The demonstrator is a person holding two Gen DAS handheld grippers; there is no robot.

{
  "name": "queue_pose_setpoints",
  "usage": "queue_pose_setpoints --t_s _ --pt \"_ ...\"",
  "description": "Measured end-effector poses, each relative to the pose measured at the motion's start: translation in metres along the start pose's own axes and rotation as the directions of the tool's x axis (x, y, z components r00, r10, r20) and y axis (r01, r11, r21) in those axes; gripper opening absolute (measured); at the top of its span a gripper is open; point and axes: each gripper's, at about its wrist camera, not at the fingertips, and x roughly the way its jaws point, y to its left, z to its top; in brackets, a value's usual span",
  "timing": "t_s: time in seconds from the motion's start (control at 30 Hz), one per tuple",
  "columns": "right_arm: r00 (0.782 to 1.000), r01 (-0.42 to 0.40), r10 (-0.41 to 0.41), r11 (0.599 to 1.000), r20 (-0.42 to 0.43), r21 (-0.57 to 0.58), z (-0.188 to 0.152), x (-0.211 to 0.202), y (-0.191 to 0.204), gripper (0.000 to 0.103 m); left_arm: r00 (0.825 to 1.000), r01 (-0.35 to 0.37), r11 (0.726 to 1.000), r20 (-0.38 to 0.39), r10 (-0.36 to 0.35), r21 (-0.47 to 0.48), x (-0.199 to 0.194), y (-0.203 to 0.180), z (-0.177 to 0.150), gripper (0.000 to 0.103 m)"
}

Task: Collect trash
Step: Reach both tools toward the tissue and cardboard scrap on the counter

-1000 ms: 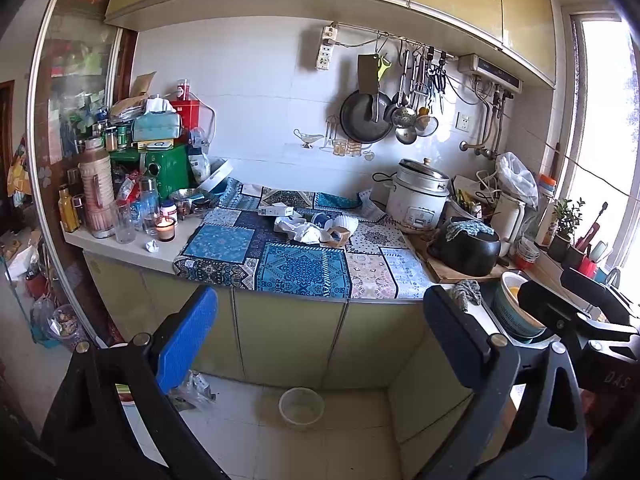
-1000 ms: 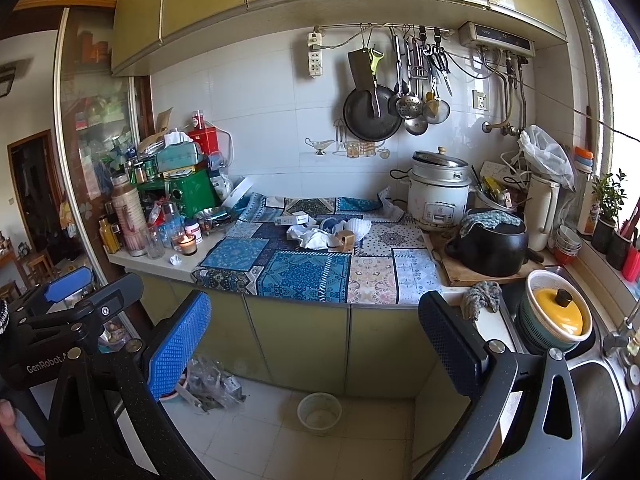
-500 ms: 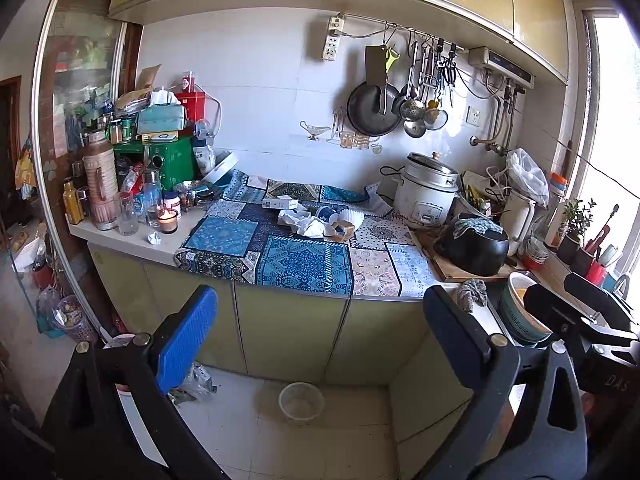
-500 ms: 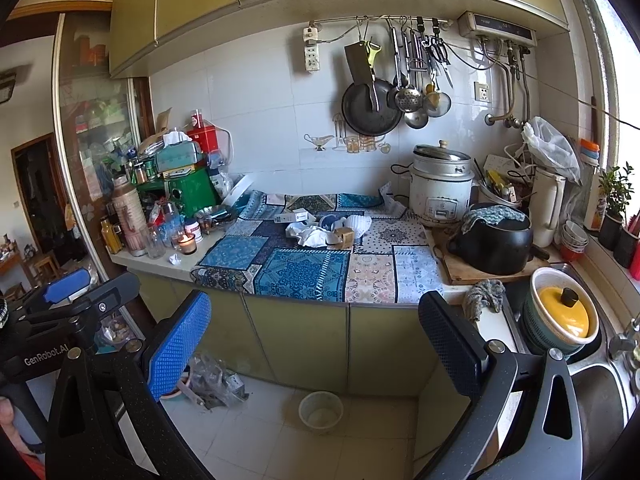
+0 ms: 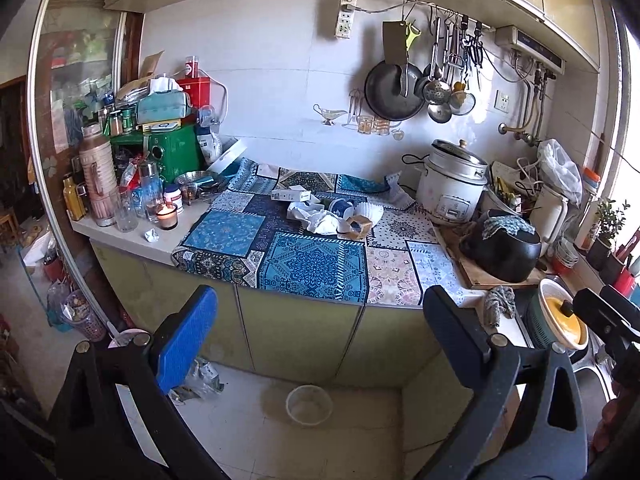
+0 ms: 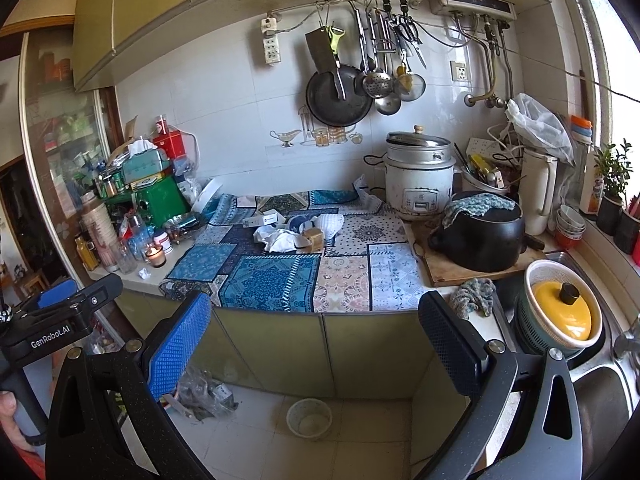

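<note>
We hold both hand-held grippers well back from a cluttered kitchen surface (image 5: 132,236), facing it across the tiled floor. The left hand-held gripper (image 5: 320,332) has its fingers spread wide and carries nothing; the right hand-held gripper (image 6: 316,336) is likewise spread and empty, with the left one's black body showing at the lower left edge of the right wrist view.

The trash (image 5: 320,220) lies in a loose heap near the middle of the patchwork cloth (image 5: 312,260) that covers the surface: crumpled white paper, a white paper cup liner (image 5: 370,212), a roll of brown tape (image 5: 358,226) and a small white box (image 5: 290,195) just behind them. A further paper ball (image 5: 152,235) sits on the bare part of the surface beside a lit candle (image 5: 166,216).

To the right of the heap stand a rice cooker (image 5: 454,188) and a black pot (image 5: 502,250) on a wooden board. A small bowl (image 5: 309,404) rests on the floor below the cupboards, between the fingers in both views.
</note>
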Motion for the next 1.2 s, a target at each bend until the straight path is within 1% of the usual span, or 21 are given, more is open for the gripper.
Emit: queue_pose_setpoints --t_s 0.1,0.3,0.5,0.63,0.7,0.77,0.83,1.0,1.13,1.2 --pt "0.999 0.03 -0.03 1.0 -0.011 0.006 0.005 0.022 -0.007 0.103 1.0 0.009 1.0 -0.004 -0.009 0.015 0.028 0.0 0.01 0.103" --pt "0.995 0.101 -0.1 0.995 -0.027 0.012 0.021 0.077 -0.003 0.103 1.0 0.003 0.999 -0.002 -0.003 0.049 0.097 0.007 0.038 0.103" --pt "0.985 0.166 -0.165 0.986 -0.056 0.013 0.051 0.143 0.01 0.103 0.996 0.08 0.996 -0.048 -0.078 0.046 0.184 0.029 0.082 0.103" --pt "0.98 0.175 -0.173 0.984 -0.096 0.017 0.062 0.193 0.014 0.103 0.99 0.12 0.992 -0.082 -0.117 0.037 0.238 0.043 0.104 0.103" --pt "0.977 0.179 -0.175 0.984 -0.122 0.021 0.065 0.217 0.015 0.103 0.988 0.121 0.992 -0.099 -0.118 0.033 0.265 0.05 0.111 0.103" --pt "0.973 0.172 -0.166 0.985 -0.16 0.023 0.067 0.242 0.015 0.103 0.986 0.116 0.993 -0.123 -0.11 0.036 0.293 0.052 0.116 0.103" --pt "0.968 0.161 -0.155 0.987 -0.195 0.018 0.069 0.266 0.015 0.103 0.981 0.119 0.992 -0.162 -0.111 0.037 0.322 0.054 0.119 0.103" --pt "0.957 0.13 -0.131 0.991 -0.26 -0.022 0.074 0.328 0.013 0.103 0.958 0.112 0.994 -0.267 -0.105 0.014 0.395 0.058 0.119 0.103" --pt "0.944 0.057 -0.069 0.997 -0.324 -0.048 0.076 0.381 0.007 0.101 0.934 0.091 0.995 -0.344 -0.099 -0.038 0.447 0.059 0.114 0.103" --pt "0.934 0.001 -0.021 0.998 -0.357 -0.058 0.075 0.406 0.004 0.095 0.924 0.073 0.995 -0.37 -0.091 -0.062 0.469 0.058 0.111 0.102"
